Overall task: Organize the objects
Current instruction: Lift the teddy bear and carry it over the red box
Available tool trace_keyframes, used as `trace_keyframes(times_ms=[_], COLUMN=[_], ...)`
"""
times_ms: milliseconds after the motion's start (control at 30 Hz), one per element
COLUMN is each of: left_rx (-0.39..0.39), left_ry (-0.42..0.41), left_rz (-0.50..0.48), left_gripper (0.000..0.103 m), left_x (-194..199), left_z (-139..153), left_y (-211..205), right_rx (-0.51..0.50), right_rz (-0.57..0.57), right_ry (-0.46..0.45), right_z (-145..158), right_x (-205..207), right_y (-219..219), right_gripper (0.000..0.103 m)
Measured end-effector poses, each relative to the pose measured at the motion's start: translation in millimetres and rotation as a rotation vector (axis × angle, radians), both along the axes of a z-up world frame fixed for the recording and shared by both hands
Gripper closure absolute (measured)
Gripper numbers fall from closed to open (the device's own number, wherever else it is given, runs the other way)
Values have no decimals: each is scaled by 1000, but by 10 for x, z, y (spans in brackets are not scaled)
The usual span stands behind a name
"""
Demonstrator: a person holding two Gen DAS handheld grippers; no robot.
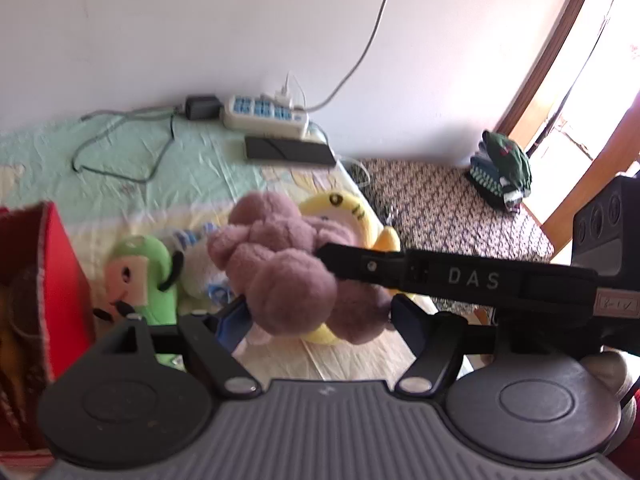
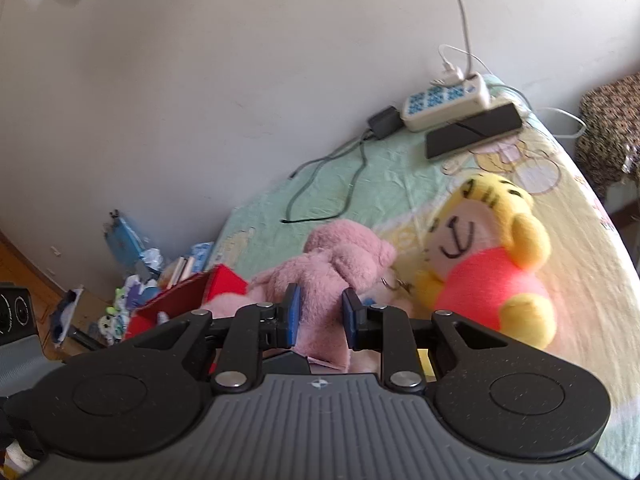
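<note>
A pink plush toy [image 1: 280, 264] is held over the bed between both grippers. My left gripper [image 1: 320, 316] is shut on its rounded lower body, blue pads pressed into both sides. My right gripper [image 2: 322, 308] is shut on a flap of the same pink plush toy [image 2: 344, 256]; one of its black fingers [image 1: 440, 276] reaches in from the right in the left wrist view. A yellow tiger plush [image 2: 492, 272] in a red shirt lies just right of it, partly hidden behind it [image 1: 344, 204]. A green plush [image 1: 148, 276] lies to the left.
A red box [image 1: 60, 280] stands open at the left, also seen low in the right wrist view [image 2: 224, 280]. A power strip [image 1: 264, 114], cables and a flat black device [image 1: 288, 150] lie by the wall. A patterned stool [image 1: 448, 208] carries folded clothes [image 1: 504, 168].
</note>
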State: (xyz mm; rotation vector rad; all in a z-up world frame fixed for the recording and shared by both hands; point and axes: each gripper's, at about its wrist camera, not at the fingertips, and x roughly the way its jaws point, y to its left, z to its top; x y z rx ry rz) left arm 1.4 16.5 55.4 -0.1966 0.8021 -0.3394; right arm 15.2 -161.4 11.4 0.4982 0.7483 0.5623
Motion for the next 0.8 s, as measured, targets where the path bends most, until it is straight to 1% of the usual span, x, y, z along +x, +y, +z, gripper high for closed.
trace_keyframes(times_ms=[167, 233, 400, 533, 667, 800], left_rx=[42, 42, 31, 56, 58, 58], left_ry=[-73, -96, -142, -179, -180, -158], left_rz=[33, 57, 113, 149, 170, 183], left_gripper=[29, 29, 29, 29, 29, 29], left_x=[-181, -246, -452, -620, -733, -771], left_z=[194, 261, 434, 527, 530, 429], left_y=[60, 139, 461, 785, 1139, 1501], right_rx=[31, 50, 70, 73, 49, 20], right_rz=[44, 68, 136, 182, 217, 237], right_ry=[-62, -83, -122, -153, -196, -223], right_z=[169, 237, 362, 428, 452, 359], right_x=[-74, -83, -99, -97, -103, -87], right_y=[148, 237, 605, 991, 1403, 1768], right_gripper=[79, 79, 79, 79, 79, 79])
